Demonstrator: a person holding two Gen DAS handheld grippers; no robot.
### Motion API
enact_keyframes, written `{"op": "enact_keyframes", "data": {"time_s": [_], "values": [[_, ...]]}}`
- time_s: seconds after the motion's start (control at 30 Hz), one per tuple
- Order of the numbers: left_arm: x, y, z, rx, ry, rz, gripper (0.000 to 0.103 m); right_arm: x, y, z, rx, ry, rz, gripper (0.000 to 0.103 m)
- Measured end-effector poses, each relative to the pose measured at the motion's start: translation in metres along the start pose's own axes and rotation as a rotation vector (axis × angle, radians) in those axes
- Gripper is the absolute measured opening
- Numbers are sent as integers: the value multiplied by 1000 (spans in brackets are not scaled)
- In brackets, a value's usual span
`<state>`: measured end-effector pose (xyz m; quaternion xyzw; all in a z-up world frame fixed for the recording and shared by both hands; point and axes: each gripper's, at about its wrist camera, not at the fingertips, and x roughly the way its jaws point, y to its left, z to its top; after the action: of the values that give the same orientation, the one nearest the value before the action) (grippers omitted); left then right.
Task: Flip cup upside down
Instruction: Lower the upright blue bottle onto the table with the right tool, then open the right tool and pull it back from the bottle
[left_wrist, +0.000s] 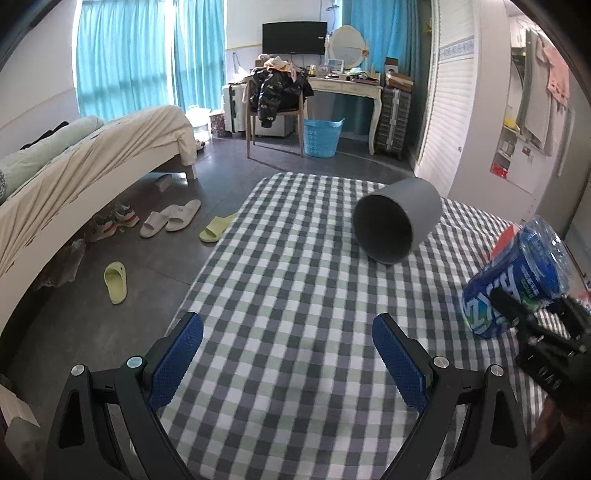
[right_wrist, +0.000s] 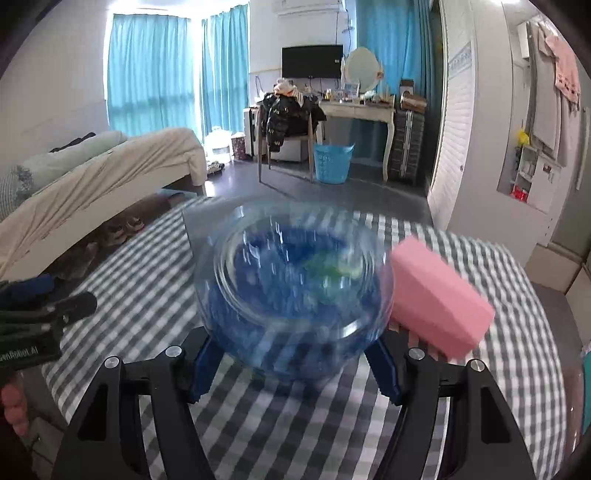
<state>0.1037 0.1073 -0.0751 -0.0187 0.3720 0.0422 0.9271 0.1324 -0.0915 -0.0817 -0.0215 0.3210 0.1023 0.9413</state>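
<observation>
Gripping a blue plastic cup, the right gripper has its blue pads pressed on either side of the cup's lower body, mouth facing the right wrist camera, heavy motion blur on it. From the left wrist view the same cup shows lying tilted on its side above the checked tablecloth, printed label readable only in part, with the right gripper dark and partly cut off at the frame edge, so contact with the cloth can't be told. Left gripper hangs empty, jaws spread wide, blue fingers over the near part of the table, well apart from the cup. It also shows in the right wrist view at the left edge. Grey pot lies on its side further back on the cloth, open mouth toward the camera, clear of both grippers. Pink block sits just beside the cup on its right in the right wrist view, whether touching is unclear. Background: bed, slippers on the floor, blue basket, desk with a monitor.
</observation>
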Motion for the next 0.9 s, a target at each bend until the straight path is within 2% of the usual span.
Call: {"op": "enact_keyframes", "data": {"time_s": [0.1, 0.47, 0.6, 0.9], "values": [[-3, -5, -1, 12, -3, 4, 96, 6, -7, -10, 26, 28, 12, 66], [-24, -17, -3, 24, -24, 22, 96, -21, -12, -13, 31, -2, 45, 66], [-43, -33, -1, 47, -62, 17, 96, -51, -16, -13, 33, -19, 62, 66], [-96, -77, -14, 72, -225, -42, 96, -135, -46, -14, 32, -113, -32, 67]]}}
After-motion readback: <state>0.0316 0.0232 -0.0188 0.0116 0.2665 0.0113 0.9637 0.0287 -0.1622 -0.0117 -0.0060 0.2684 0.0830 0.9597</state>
